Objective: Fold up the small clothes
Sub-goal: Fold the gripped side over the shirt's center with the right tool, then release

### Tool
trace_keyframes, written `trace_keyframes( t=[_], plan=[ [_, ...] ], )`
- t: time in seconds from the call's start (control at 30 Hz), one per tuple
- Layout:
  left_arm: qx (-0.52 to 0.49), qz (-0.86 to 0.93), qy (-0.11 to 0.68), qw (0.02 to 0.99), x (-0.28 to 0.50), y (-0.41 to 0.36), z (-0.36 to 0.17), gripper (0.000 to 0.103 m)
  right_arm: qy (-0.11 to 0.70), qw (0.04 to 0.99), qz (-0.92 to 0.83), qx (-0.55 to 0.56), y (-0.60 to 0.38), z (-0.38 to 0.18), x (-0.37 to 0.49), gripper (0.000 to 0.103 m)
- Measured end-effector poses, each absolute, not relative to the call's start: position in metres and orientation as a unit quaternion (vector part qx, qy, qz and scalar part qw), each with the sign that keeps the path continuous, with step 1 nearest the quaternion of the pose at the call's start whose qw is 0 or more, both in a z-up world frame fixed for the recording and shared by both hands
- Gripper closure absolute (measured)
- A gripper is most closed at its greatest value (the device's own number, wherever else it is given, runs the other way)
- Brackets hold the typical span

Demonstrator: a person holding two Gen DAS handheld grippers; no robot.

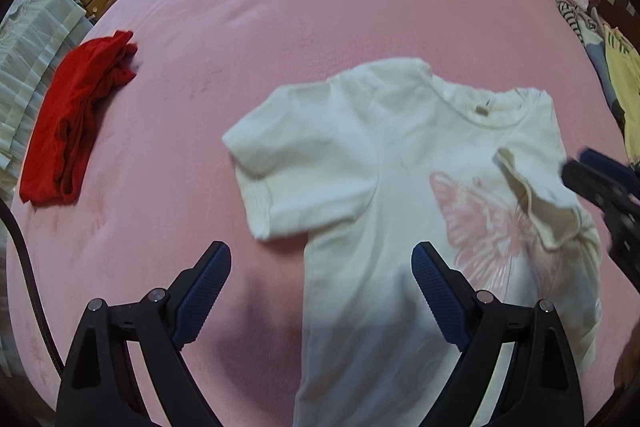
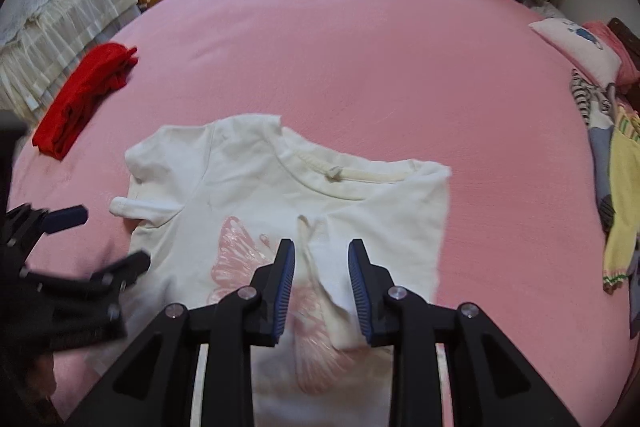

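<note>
Here my right gripper (image 2: 321,281) straddles the folded-in sleeve (image 2: 316,267) of the white shirt (image 2: 248,179), partly open, gripping nothing. My left gripper (image 1: 321,293) gapes wide over the shirt's side. Farther off, a folded red garment (image 1: 76,119) lies on the pink bed (image 1: 320,7).

The T-shirt (image 2: 248,195) lies on the bed (image 2: 360,67), collar on its far side; left of the T-shirt and well apart lies a folded garment (image 2: 84,99); far right of the T-shirt, at the bed's edge, a clothes pile (image 2: 616,195), a pillow (image 2: 576,47) behind it
</note>
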State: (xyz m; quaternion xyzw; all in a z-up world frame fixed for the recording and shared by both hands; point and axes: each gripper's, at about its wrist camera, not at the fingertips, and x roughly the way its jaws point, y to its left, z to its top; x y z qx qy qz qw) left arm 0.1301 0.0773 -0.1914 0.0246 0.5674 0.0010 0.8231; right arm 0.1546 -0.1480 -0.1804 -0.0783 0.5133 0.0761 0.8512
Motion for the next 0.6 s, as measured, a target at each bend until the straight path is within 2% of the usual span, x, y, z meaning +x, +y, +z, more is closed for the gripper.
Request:
trace_keyframes(
  t=[0.2, 0.5, 0.6],
  plan=[
    [0.034, -0.052, 0.565, 0.823, 0.167, 0.042, -0.194, 0.012, 0.504, 0.859, 0.058, -0.064, -0.192, -0.173, 0.134, 0.071],
    [0.06, -0.129, 0.567, 0.811, 0.194, -0.033, -0.205, 0.012, 0.543, 0.84, -0.008, 0.008, -0.237, -0.215, 0.129, 0.071],
    [0.067, -0.135, 0.569, 0.808, 0.201, -0.05, -0.214, 0.012, 0.557, 0.83, -0.01, 0.002, -0.236, -0.226, 0.121, 0.071]
  ],
)
